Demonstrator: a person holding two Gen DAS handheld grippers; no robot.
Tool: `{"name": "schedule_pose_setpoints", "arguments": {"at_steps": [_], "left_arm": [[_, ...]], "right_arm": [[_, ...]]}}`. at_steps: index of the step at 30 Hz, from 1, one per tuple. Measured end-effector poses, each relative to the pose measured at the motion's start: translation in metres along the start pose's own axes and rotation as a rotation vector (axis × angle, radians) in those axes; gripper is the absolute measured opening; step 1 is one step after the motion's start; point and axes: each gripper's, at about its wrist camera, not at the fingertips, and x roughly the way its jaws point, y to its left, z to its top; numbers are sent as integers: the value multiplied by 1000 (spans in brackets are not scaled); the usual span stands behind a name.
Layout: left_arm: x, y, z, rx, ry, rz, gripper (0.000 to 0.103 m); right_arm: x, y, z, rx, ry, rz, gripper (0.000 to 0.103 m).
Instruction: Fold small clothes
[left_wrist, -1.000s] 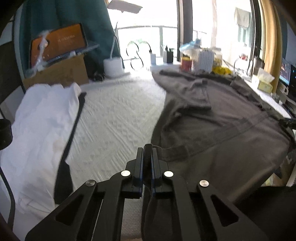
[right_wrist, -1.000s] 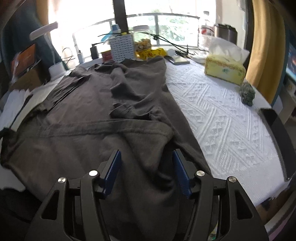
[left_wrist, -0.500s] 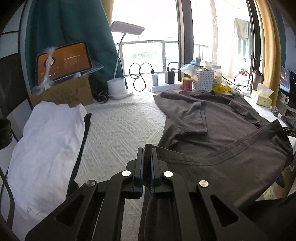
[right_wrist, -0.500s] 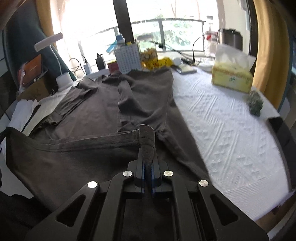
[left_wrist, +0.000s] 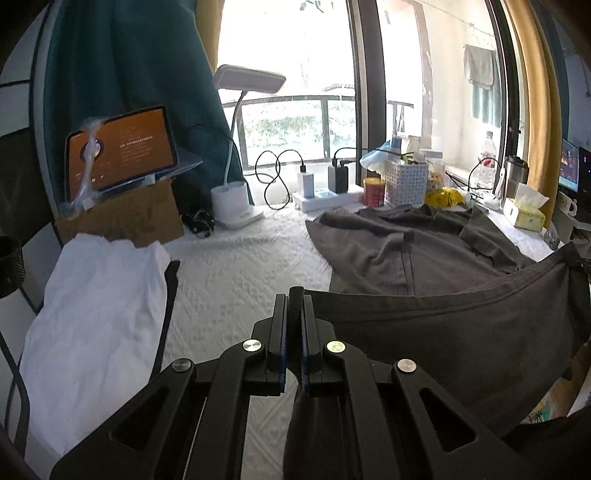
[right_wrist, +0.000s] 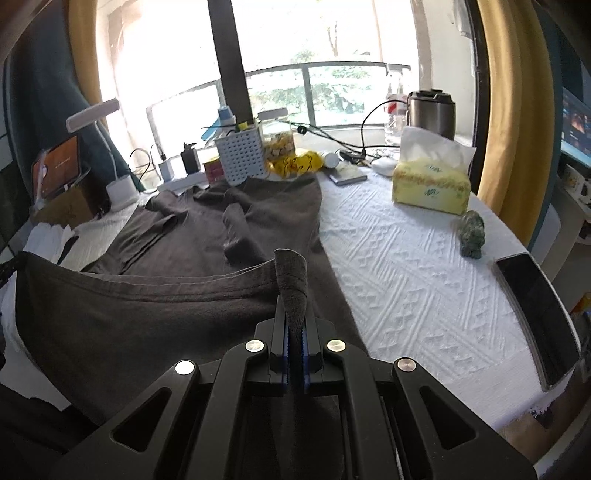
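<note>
Two black two-finger grippers are clamped on the near hem of a dark grey T-shirt (right_wrist: 173, 236), one at each bottom corner. The left gripper (left_wrist: 294, 295) is pressed fully together on a fold of the soft knit cloth. The right gripper (right_wrist: 294, 314) is likewise closed tight, with a stitched corner of hem curled up above its blue-lined fingers (right_wrist: 284, 339). The hem is raised and stretched between the two tools as a shallow sagging band, while the far part of the shirt, with collar and sleeves, is left rumpled on a white quilted tablecloth (right_wrist: 406, 266) embossed with diamond patterns.

Each gripper's own hold is shown clearly only in its own view. In the left wrist view the right tool is cut off at the right edge, and only a dark scrap of it can be made out.

A loose white garment (left_wrist: 92, 314) at the left and an orange-lit tablet (left_wrist: 120, 147) propped on a cardboard box are shown best by the left wrist view. A yellow tissue box (right_wrist: 430, 186), a small green figurine (right_wrist: 472, 232) and a glossy dark phone (right_wrist: 535, 306) at the right are shown clearly by the right wrist view. A white perforated basket (right_wrist: 242, 158) and cables are seen at the far edge by the bright window.
</note>
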Motion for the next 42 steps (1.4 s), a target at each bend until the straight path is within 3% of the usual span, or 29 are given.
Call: {"name": "schedule_pose_setpoints", "arguments": {"at_steps": [30,42], "left_arm": [[59,2,66,7,-67,-28,4],[92,-3,85,81,-83,-19,4]], "right_arm": [[35,-7,76,-8,-78,-31,6],[61,-11,96,-4,-93,-43,6]]}}
